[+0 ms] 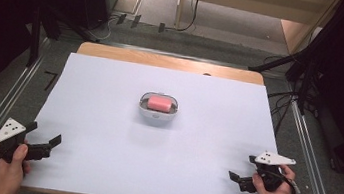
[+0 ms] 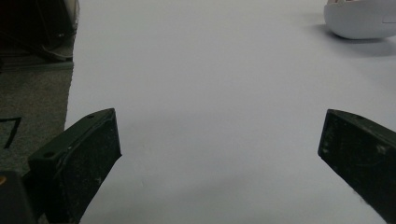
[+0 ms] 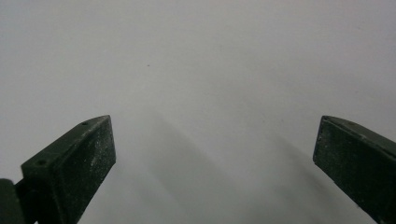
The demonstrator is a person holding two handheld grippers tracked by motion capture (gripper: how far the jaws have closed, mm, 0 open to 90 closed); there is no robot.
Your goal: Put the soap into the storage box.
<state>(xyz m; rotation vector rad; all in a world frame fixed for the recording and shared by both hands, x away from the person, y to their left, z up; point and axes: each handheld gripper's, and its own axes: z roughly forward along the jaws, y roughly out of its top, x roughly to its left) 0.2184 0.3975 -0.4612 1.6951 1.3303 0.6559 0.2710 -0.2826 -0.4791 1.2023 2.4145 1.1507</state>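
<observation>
The left gripper [image 1: 45, 145] and right gripper [image 1: 242, 179] rested low at the near corners of the white table [image 1: 106, 118], well short of the soap dish [image 1: 158, 113], jaws spread wide and empty. The dish held a pink soap bar [image 1: 160, 104]; the left gripper view cut off its top.

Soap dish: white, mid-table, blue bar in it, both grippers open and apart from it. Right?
Not quite: the bar in the white soap dish is pink, not blue, as the high view shows. The rest holds: the dish sits mid-table, and the left gripper and right gripper are both open near the table's front corners, well apart from it.
</observation>
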